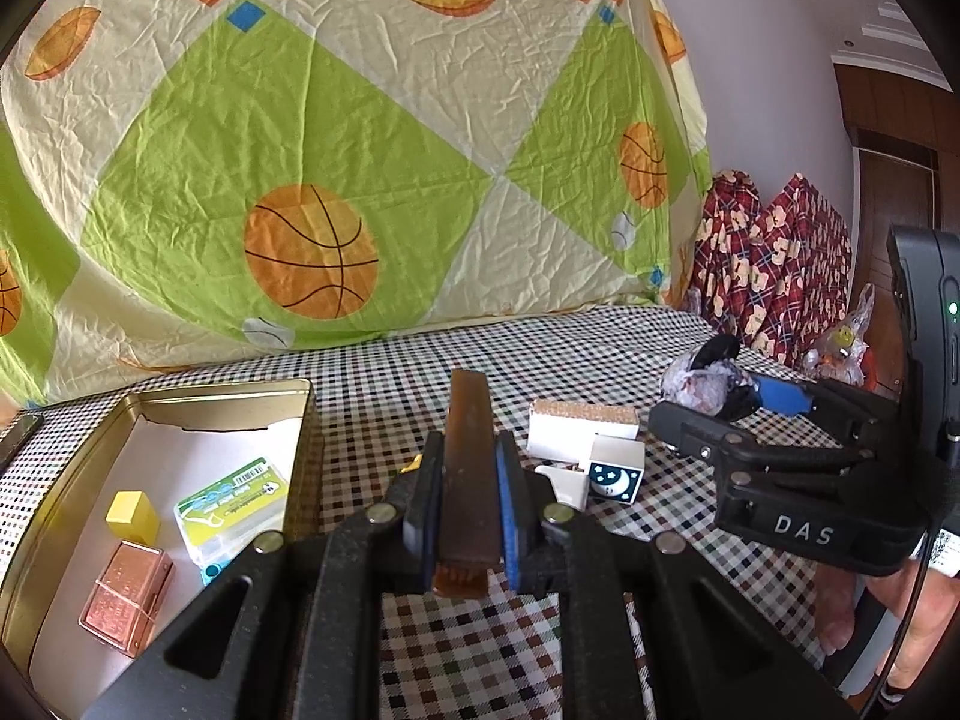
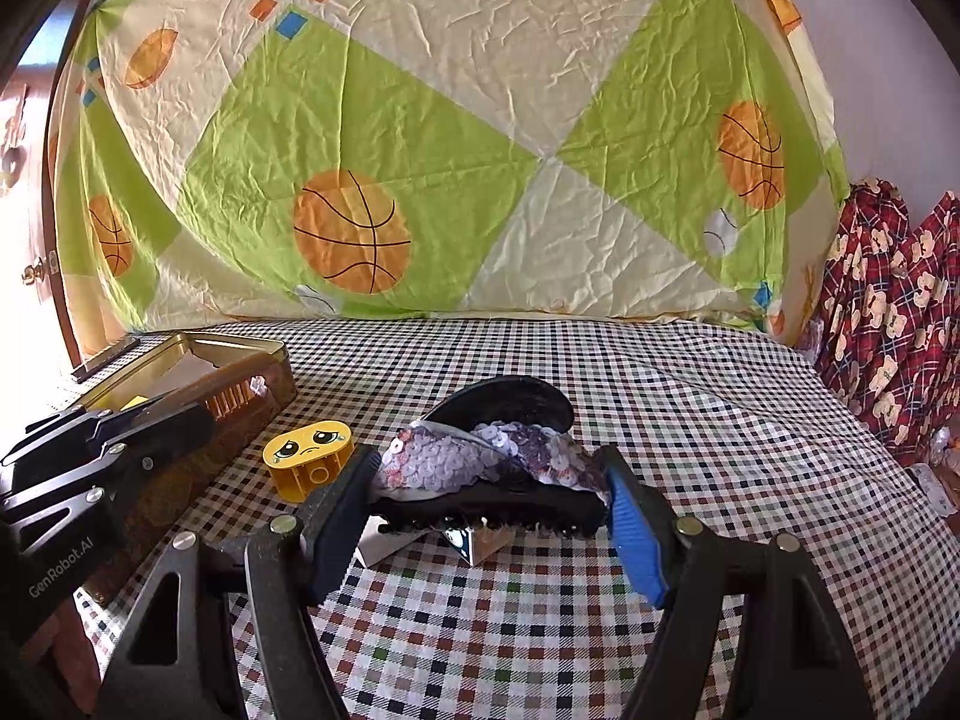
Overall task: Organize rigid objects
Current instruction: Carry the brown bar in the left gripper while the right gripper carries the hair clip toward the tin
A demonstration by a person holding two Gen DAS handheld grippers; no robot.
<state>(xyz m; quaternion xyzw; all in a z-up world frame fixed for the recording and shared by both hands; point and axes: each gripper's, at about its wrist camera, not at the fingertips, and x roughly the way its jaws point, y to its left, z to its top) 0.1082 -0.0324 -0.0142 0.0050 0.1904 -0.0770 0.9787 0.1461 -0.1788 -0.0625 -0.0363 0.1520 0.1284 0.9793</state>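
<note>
1. Brown and translucent, the comb [image 1: 471, 468] is pinched flat between the pads of my left gripper [image 1: 471, 501], held clear above the checked tablecloth [image 1: 384, 384]; the right wrist view shows its teeth hanging close over the near corner of the gold tin [image 2: 198, 345].
2. My right gripper [image 2: 489, 498] is clamped on the sequinned hair clip [image 2: 480, 456], pads pressing on both its ends, and carries it off the cloth, well to the right of the tin.
3. I read the step as delivery: both pieces are lifted and the tin is where they belong. A yellow block [image 1: 133, 513], a copper-coloured case [image 1: 126, 597] and a green-labelled pack [image 1: 231, 507] already lie inside.
4. Next I would swing the left hand over the bare paper lining at the back of the tin, drop low, then let the comb go so it lies flat rather than propped on the rim.
5. The clip follows after; sending both hands in together looks crowded.
6. Still out on the cloth: the yellow sad-face brick [image 2: 309, 459] just beside the tin, and the small white boxes [image 1: 585, 438], one printed with a moon.
</note>
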